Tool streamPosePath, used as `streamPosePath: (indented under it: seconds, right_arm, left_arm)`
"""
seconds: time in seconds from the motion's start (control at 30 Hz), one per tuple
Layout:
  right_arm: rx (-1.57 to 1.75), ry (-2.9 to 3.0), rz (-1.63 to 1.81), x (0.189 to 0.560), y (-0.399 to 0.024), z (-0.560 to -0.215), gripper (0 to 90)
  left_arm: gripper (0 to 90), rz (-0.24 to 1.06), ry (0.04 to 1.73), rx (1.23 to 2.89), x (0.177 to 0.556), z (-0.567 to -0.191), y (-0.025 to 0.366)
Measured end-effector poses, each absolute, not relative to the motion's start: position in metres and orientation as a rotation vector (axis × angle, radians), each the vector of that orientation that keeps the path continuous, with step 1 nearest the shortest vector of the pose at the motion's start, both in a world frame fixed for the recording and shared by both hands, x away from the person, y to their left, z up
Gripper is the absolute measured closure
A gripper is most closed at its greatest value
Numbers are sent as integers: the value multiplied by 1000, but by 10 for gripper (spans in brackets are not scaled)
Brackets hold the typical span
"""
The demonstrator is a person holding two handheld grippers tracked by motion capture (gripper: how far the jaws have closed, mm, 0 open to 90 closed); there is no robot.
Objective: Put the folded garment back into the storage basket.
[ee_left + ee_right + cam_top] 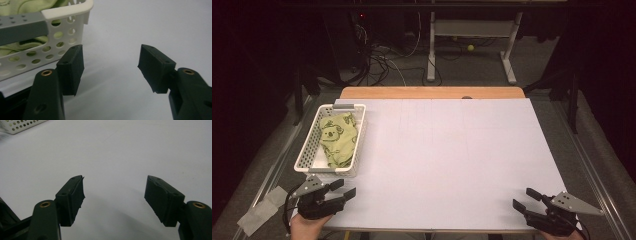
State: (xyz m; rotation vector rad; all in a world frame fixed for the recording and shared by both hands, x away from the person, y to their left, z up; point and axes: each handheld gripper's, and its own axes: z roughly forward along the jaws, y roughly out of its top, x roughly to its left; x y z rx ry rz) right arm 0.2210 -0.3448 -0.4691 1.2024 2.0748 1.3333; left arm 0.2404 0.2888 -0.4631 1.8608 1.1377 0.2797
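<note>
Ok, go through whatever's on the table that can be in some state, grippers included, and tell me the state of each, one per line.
Left gripper: open, nothing between the jaws, next to the basket's near end.
Right gripper: open, nothing between the jaws, over bare table.
Basket: upright at the table's left edge, holding the cloth.
Green cloth: crumpled inside the basket, untouched by either gripper.

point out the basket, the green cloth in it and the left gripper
white basket [305,150], high view, on its perforated left wall
green cloth [338,139], high view, on the middle of the fabric
left gripper [343,189], high view, midway between its open fingertips
</note>
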Motion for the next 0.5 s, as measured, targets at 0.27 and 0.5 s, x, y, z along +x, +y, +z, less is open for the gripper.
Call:
streamPosePath:
  seconds: [0.27, 0.5]
  right_arm:
    - [1211, 2072, 1340, 219, -347, -469, 319]
    - [1210, 2071, 1345, 217, -347, -469, 320]
  left_arm:
    - [345, 305, 1170, 1835, 239, -465, 301]
    - [345, 313, 1204, 1825, 240, -468, 307]
